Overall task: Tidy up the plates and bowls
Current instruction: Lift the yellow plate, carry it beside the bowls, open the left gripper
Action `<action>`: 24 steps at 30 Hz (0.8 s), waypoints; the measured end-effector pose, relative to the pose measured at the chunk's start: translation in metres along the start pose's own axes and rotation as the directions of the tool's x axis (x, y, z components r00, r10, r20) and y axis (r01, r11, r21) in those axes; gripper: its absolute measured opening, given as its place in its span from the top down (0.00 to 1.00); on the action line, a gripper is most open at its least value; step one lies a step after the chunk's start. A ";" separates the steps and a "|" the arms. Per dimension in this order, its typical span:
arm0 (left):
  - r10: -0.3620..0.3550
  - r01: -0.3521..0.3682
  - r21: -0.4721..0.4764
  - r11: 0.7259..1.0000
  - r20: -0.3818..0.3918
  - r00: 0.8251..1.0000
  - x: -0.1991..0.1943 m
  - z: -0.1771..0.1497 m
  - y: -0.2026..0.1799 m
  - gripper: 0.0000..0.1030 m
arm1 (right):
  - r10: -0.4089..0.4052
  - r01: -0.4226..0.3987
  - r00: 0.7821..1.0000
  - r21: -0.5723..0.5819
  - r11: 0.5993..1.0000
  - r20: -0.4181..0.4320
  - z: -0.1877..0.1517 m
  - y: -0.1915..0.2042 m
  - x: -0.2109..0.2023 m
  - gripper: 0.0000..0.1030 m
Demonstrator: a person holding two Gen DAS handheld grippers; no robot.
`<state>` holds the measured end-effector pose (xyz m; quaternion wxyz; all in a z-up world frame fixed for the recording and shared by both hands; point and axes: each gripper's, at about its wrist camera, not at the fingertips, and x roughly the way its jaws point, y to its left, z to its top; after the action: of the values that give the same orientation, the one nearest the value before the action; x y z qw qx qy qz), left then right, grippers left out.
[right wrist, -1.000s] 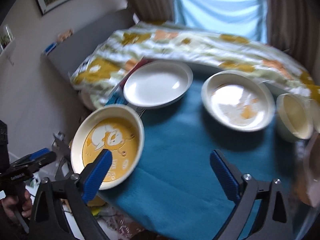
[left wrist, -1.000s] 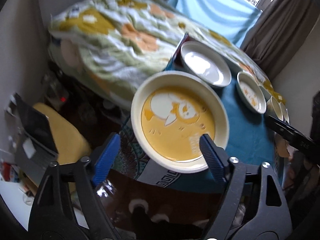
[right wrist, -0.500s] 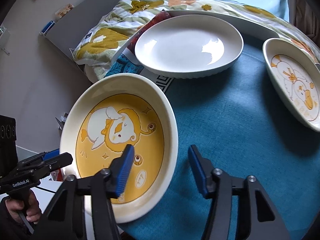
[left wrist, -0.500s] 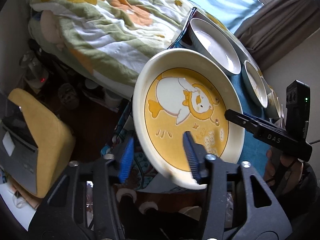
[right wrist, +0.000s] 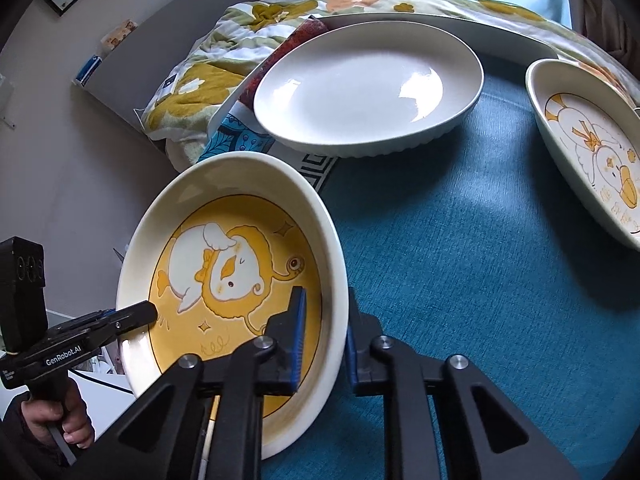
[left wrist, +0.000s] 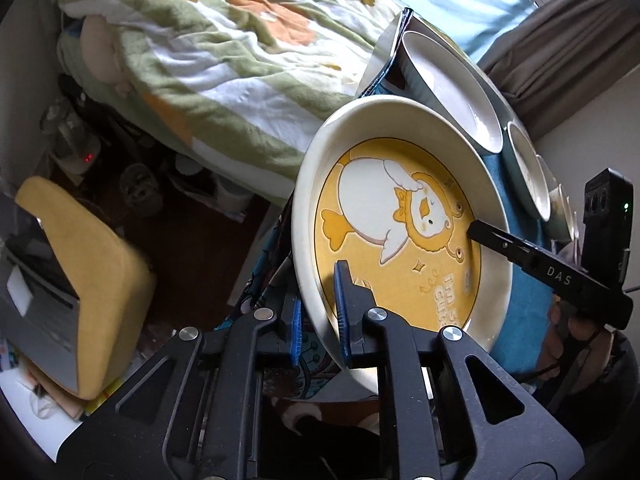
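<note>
A cream plate with a yellow duck picture [left wrist: 404,224] [right wrist: 236,276] sits tilted at the near left edge of the teal-covered table [right wrist: 460,280]. My left gripper [left wrist: 318,320] is shut on its near rim, one blue pad inside and one under it. My right gripper [right wrist: 324,332] is shut on the opposite rim, one pad inside the plate and one outside. A plain white plate [right wrist: 368,88] [left wrist: 448,84] lies behind it. A second duck plate [right wrist: 588,144] [left wrist: 528,172] lies at the right.
A flowered blanket [left wrist: 224,40] covers a bed behind and left of the table. A yellow cushion [left wrist: 80,272] and floor clutter lie below the table's left edge. Small cups [left wrist: 560,208] stand at the far right.
Both grippers have closed on the yellow duck plate's rim, from open one second ago. Both came in closer, and the plate now stands more tilted.
</note>
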<state>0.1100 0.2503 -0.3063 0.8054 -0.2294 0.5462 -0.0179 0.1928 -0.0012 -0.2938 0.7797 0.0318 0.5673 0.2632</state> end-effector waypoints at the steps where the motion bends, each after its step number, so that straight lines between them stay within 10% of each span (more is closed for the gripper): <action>1: 0.009 -0.009 0.011 1.000 0.000 1.000 0.000 0.001 -0.001 0.88 | -0.003 0.003 1.000 -0.005 1.000 -0.001 0.001 0.001 0.001 0.85; 24: 0.121 -0.147 0.231 0.962 0.123 0.985 -0.031 -0.001 -0.052 0.85 | -0.148 0.171 0.977 -0.156 0.973 0.152 -0.022 0.019 -0.037 0.84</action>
<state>0.1083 0.2122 -0.2598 0.8548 -0.0941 0.5101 -0.0165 0.1575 -0.0067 -0.2628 0.8358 -0.0614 0.4881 0.2437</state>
